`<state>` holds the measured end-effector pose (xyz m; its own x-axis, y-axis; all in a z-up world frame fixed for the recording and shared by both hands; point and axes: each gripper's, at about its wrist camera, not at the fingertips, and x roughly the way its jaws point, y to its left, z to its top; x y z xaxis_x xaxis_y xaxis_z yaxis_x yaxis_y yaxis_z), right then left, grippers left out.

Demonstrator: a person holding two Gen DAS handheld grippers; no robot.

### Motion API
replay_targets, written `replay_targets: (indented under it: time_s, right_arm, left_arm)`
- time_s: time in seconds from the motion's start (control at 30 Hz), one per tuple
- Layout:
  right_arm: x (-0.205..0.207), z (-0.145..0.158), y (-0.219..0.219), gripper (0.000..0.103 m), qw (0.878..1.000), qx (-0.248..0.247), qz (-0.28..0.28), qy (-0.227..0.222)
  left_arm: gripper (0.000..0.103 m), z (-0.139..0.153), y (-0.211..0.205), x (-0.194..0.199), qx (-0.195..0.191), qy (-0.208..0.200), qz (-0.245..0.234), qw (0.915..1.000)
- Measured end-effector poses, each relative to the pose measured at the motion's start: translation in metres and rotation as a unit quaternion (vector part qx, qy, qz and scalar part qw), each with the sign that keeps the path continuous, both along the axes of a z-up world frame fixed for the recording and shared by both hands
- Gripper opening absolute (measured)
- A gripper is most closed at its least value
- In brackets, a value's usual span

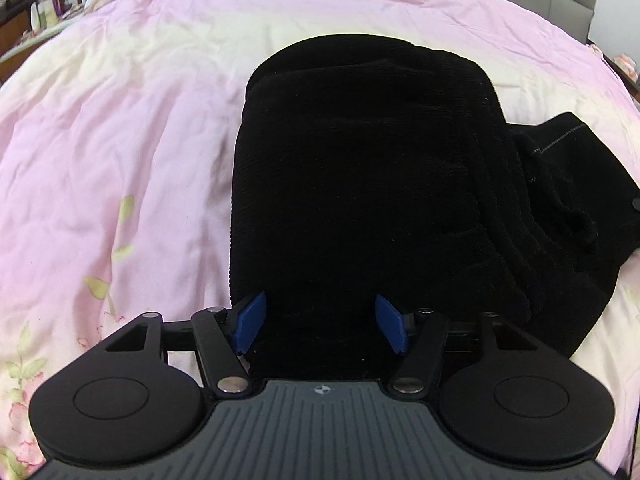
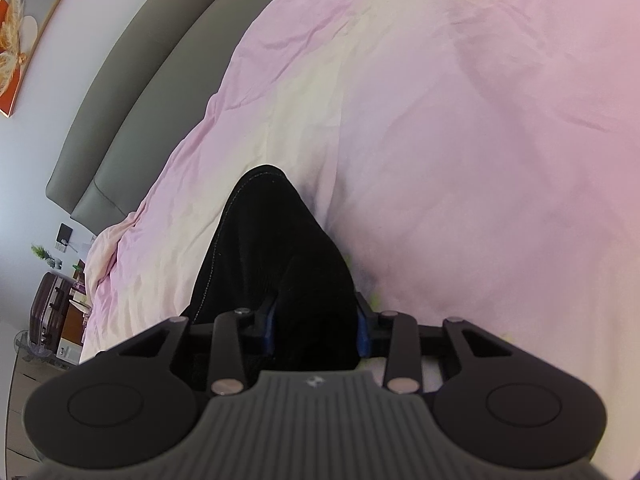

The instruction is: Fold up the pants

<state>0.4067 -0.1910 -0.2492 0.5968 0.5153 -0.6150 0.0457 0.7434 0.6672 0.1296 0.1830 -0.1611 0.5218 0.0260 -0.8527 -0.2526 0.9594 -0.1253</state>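
Here the right gripper [image 2: 316, 326] clenches the pants [image 1: 360, 184] while the left gripper [image 1: 320, 324] hangs released; I judge the next fold needs its grasp.

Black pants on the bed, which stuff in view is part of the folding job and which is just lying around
Part of the job:
- black pants
- left gripper, jaws apart over the cloth
- right gripper, closed on a bunch of the pants
- pink bedcover, the folding surface

Just lying about:
- suitcase
- small potted plant
- wall picture
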Motion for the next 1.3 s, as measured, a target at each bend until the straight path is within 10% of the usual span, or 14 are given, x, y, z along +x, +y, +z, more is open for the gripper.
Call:
replay_targets:
  time_s: [0.27,0.43,0.57,0.7,0.83,0.9,1.03,1.17,1.3]
  right_arm:
    - [-0.03,0.074,0.049,0.027,0.99,-0.062,0.04,-0.117]
    - [-0.075,0.142,0.128,0.026,0.957,-0.12,0.107,-0.24]
    - [-0.145,0.181,0.226,0.026,0.887,-0.192,0.191,-0.374]
    - [-0.219,0.16,0.317,0.026,0.771,-0.28,0.302,-0.486]
    - [-0.247,0.113,0.365,0.026,0.72,-0.316,0.375,-0.49]
    - [-0.247,0.094,0.37,0.026,0.718,-0.328,0.379,-0.483]
    - [-0.233,0.095,0.358,0.026,0.755,-0.311,0.358,-0.453]
    - [-0.225,0.107,0.353,0.026,0.767,-0.3,0.344,-0.451]
    - [-0.233,0.108,0.357,0.026,0.751,-0.304,0.343,-0.475]
  left_arm:
    - [0.077,-0.001,0.021,-0.005,-0.061,-0.006,0.027,0.9977]
    - [0.077,0.002,0.028,-0.009,-0.083,-0.01,0.033,0.996]
    - [0.077,-0.001,0.04,-0.012,-0.112,-0.011,0.046,0.9926]
    - [0.077,-0.004,0.06,-0.017,-0.159,-0.011,0.067,0.985]
    - [0.075,-0.01,0.077,-0.024,-0.198,-0.007,0.087,0.9764]
    - [0.072,-0.012,0.088,-0.029,-0.222,-0.005,0.103,0.9696]
    - [0.067,-0.005,0.108,-0.044,-0.273,0.0,0.135,0.9526]
    - [0.065,0.025,0.107,-0.052,-0.21,-0.016,0.135,0.9682]
    - [0.066,0.062,0.12,-0.069,-0.148,-0.059,0.158,0.9746]
